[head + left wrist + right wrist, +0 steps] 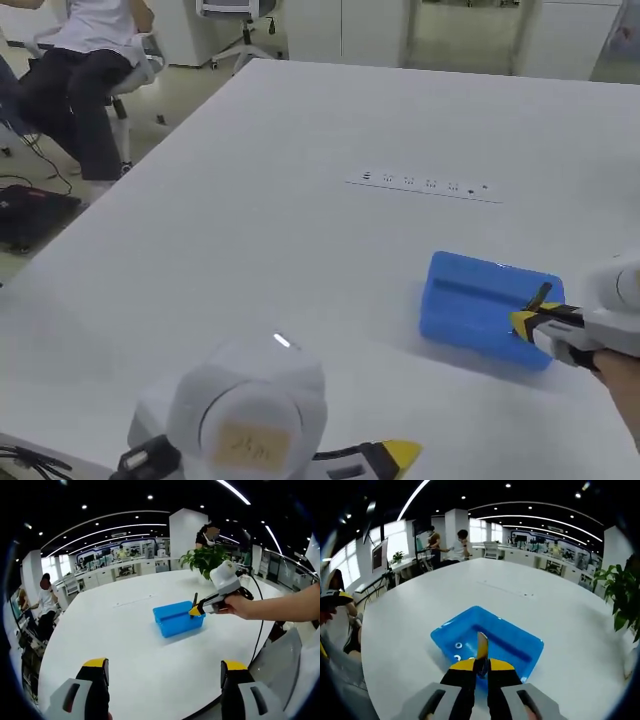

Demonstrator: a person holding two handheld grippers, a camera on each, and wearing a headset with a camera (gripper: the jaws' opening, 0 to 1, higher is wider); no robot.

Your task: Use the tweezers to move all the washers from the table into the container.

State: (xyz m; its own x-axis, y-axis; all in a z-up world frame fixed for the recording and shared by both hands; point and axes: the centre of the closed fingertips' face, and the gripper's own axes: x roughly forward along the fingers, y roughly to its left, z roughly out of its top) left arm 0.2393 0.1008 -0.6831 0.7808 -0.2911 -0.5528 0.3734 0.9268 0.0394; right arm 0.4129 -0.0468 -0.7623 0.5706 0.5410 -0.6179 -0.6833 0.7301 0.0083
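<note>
My R gripper [481,669]: jaws shut on tweezers [482,649], tips over the blue container [517,647]. Two washers [458,645] lie inside the container. My L gripper [164,666]: jaws wide apart, empty, above the white table [115,630].

I work at a wide white surface [250,200] in an open office. Past its far edge I see pale floor [190,85], a swivel chair [240,30] and a seated person [85,60]. Strip lights [417,494] cross the dark ceiling [470,492]. Windows [395,534] brighten one side. A plant [206,560] stands by a white column [186,530].
</note>
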